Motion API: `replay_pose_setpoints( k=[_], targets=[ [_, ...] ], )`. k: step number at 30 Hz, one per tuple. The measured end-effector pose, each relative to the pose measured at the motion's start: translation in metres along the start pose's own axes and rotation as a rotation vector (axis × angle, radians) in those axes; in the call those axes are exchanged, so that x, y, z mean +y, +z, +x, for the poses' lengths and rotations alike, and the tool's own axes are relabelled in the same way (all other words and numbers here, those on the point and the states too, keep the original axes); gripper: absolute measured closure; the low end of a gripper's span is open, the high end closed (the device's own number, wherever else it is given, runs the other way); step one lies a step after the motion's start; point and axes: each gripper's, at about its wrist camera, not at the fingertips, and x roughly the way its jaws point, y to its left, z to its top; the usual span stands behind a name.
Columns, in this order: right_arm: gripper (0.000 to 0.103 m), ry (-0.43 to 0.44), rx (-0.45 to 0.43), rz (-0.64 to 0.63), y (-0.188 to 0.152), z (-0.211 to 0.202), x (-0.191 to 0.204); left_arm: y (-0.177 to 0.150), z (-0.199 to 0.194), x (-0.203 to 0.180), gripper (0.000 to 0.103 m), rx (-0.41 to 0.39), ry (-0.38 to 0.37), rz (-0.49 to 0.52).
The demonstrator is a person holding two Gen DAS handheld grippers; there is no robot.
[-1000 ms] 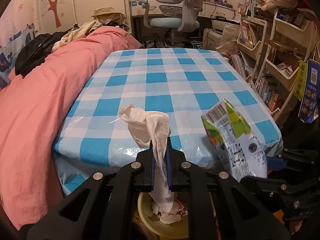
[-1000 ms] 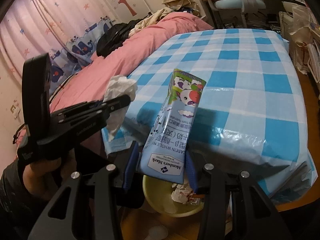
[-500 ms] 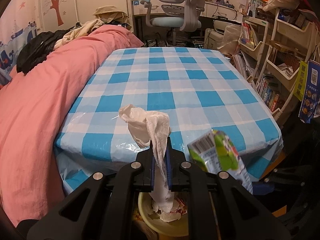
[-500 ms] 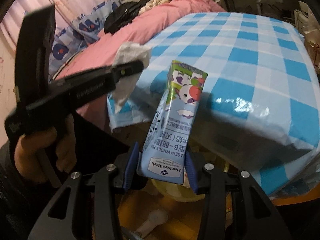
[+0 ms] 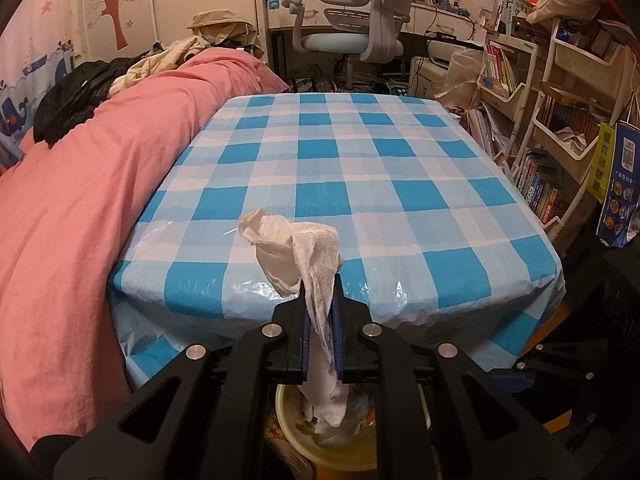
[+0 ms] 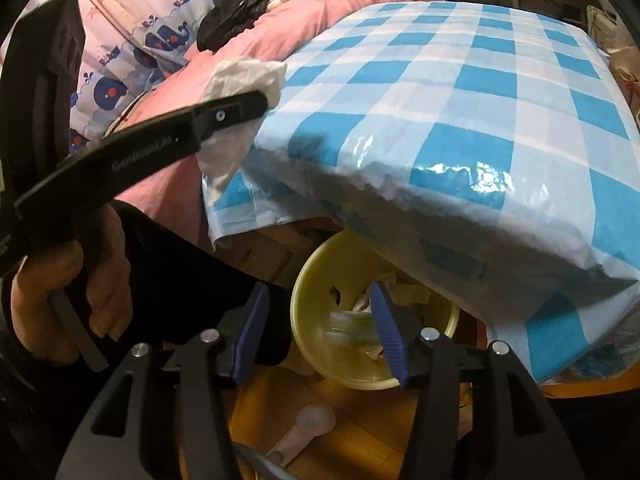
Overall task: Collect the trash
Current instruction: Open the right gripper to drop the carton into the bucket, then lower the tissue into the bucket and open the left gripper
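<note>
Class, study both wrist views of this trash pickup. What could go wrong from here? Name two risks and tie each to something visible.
1. The tissue pinched in the left gripper is long and floppy; on release it may drape over the yellow bin's rim.
2. The right gripper is opening with nothing between its jaws; the blurred carton below may bounce out.

Each handheld black plastic two-finger gripper [image 6: 322, 330] has blue ribbed pads [image 6: 387, 330], silver pivot screws [image 5: 270, 330], faint side lettering, and the hand [image 6: 60, 304] wears a black sleeve [image 6: 168, 264].
</note>
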Motion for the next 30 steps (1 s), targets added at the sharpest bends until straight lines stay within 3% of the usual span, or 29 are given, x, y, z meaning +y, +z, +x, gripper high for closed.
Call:
replay_pose_setpoints(
  k=[13, 23, 27, 30],
  targets=[
    [0.046, -0.044, -0.15, 0.08, 0.007, -0.028, -0.015, -0.013, -0.002, -0.004, 0.095, 0.021, 0.0, 0.004],
    [0.035, -0.104, -0.295, 0.173, 0.01, -0.054, -0.031, -0.029, 0.003, -0.018, 0.094, 0.135, 0.003, 0.022],
    [0.033, -0.11, -0.306, 0.197, 0.01, -0.055, -0.035, -0.041, 0.011, -0.024, 0.081, 0.206, 0.011, 0.042],
    [0.032, -0.115, -0.31, 0.206, 0.01, -0.057, -0.037, -0.048, 0.013, -0.027, 0.061, 0.24, 0.02, 0.052]
  ],
)
